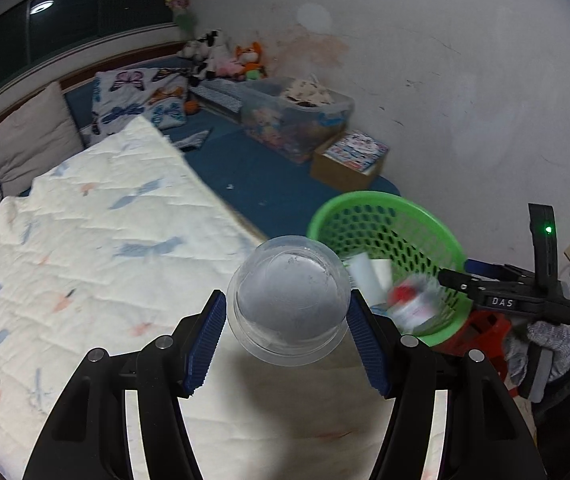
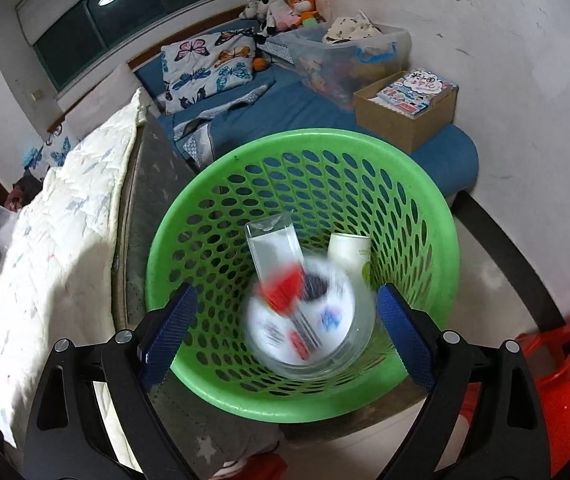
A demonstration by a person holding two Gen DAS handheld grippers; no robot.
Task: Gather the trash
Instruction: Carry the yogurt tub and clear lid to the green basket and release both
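The green basket (image 2: 441, 240) beside the bed already holds a clear packet (image 2: 273, 240) and a white tube (image 2: 349, 252), and a blurred red-capped labelled container (image 2: 305, 320) hangs between the right claw's (image 2: 287, 334) parted fingers, seemingly dropping in. The left claw (image 1: 287, 330) is clamped on a clear plastic cup (image 1: 289, 300) over the quilt, short of the basket, so that piece is left. Only "DAS" on the right claw is legible.

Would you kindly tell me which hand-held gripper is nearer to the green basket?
Right. The right hand-held gripper hangs open directly over the green basket; the left hand-held gripper, clamping a clear cup, sits beside it over the bed.
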